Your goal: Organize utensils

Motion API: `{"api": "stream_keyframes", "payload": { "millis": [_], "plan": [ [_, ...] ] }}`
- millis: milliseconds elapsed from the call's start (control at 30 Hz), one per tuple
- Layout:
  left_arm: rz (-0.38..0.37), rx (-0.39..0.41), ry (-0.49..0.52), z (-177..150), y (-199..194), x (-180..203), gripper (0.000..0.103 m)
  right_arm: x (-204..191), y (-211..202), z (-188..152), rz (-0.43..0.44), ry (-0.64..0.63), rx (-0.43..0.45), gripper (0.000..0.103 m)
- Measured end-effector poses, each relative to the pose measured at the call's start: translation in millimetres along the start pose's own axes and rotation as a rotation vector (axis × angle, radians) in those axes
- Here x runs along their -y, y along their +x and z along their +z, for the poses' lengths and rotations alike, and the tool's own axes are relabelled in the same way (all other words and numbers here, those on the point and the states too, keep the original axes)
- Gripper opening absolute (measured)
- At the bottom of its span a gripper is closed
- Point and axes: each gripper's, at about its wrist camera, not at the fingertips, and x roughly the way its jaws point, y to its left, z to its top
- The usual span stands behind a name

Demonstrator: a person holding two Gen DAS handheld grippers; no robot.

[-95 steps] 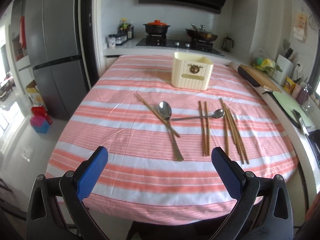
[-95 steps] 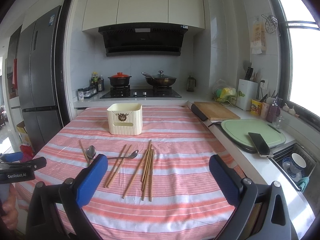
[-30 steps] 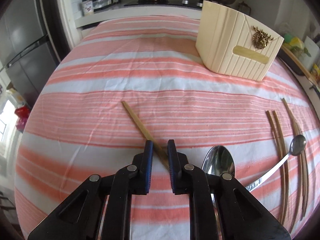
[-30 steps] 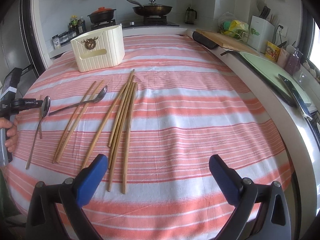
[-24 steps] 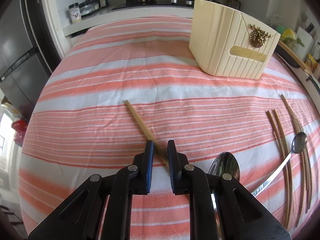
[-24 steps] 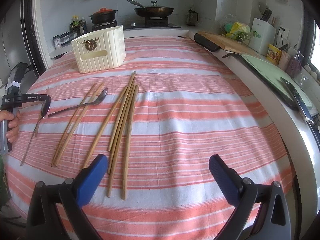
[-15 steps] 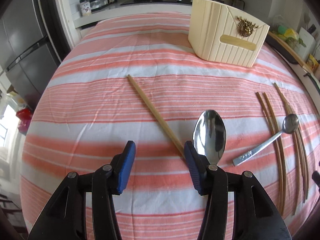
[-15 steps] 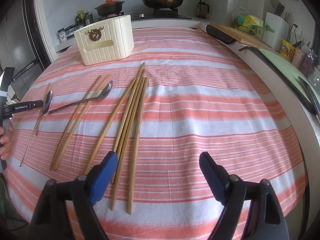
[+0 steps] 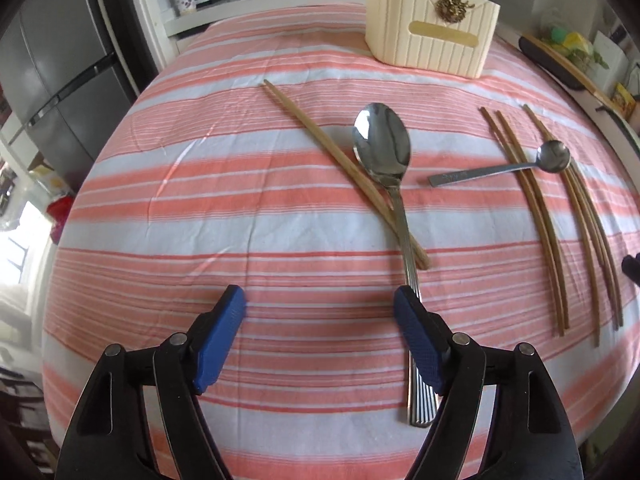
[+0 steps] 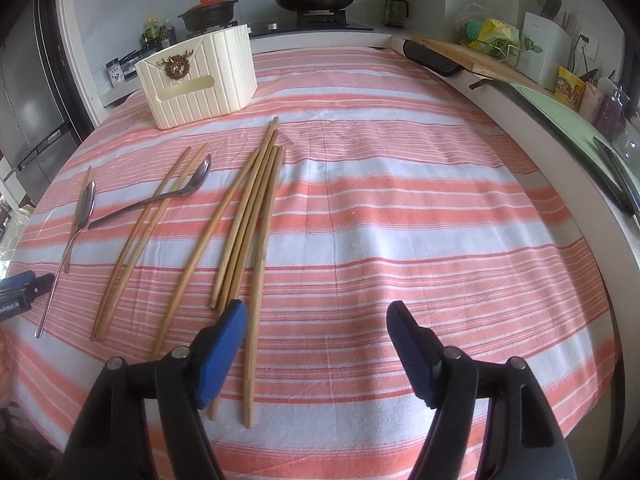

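Two things cross just in front of your left tool [image 9: 320,316]: the large spoon [image 9: 384,152] and a single chopstick [image 9: 340,160] lie over one another on the near side of the cream utensil holder [image 9: 432,40]. That tool's jaws have just been opening and stand released with nothing between them; its right pad sits over the spoon handle, so closing there could drag the spoon or pinch both pieces together.

To the right of the holder's front, the small spoon [image 9: 554,156] rests across a chopstick pair [image 9: 524,200]; lifting either could flick the other.

Your right tool [image 10: 316,322] has been narrowing yet is empty, its left pad over the near ends of the bundled chopsticks [image 10: 248,208]. Grab one and the rest may roll on the striped surface [image 10: 400,220].
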Motion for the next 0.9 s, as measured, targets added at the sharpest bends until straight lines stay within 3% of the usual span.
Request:
{"api": "stream_keyframes", "payload": {
  "millis": [100,200,300,433,500,600,633,667,733,800,833,900],
  "plan": [
    [-0.086,-0.012,0.028,0,-2,19,0.081,0,0,-1,-0.001,0.002,0.000,0.074],
    [-0.069,0.000,0.032,4,-5,24,0.081,0,2,0,0.004,0.002,-0.005,0.074],
    [-0.075,0.018,-0.047,18,-4,8,0.083,0,-2,0,0.001,-0.003,0.005,0.074],
    [-0.011,0.031,-0.103,41,12,0,0.083,-2,-1,4,0.000,-0.012,0.012,0.074],
    [0.060,0.017,-0.089,47,24,4,0.080,-4,2,5,0.004,-0.018,0.011,0.074],
    [0.051,0.018,-0.088,43,27,4,0.060,-5,2,8,0.021,-0.025,0.016,0.074],
    [0.053,0.024,-0.085,43,26,4,0.049,-5,2,9,0.027,-0.027,0.015,0.074],
    [0.061,0.031,-0.079,42,24,4,0.030,-4,3,10,0.030,-0.031,0.013,0.074],
    [0.060,0.035,-0.077,39,23,4,0.015,-5,4,13,0.043,-0.034,0.011,0.070],
    [0.058,0.033,-0.085,37,21,2,0.006,-7,6,16,0.075,-0.042,0.006,0.057],
    [0.062,0.031,-0.089,35,20,1,0.005,-10,8,18,0.084,-0.051,-0.001,0.053],
    [0.057,0.026,-0.104,30,16,-2,0.005,-13,15,17,0.102,-0.062,-0.033,0.034]
  ]
}}
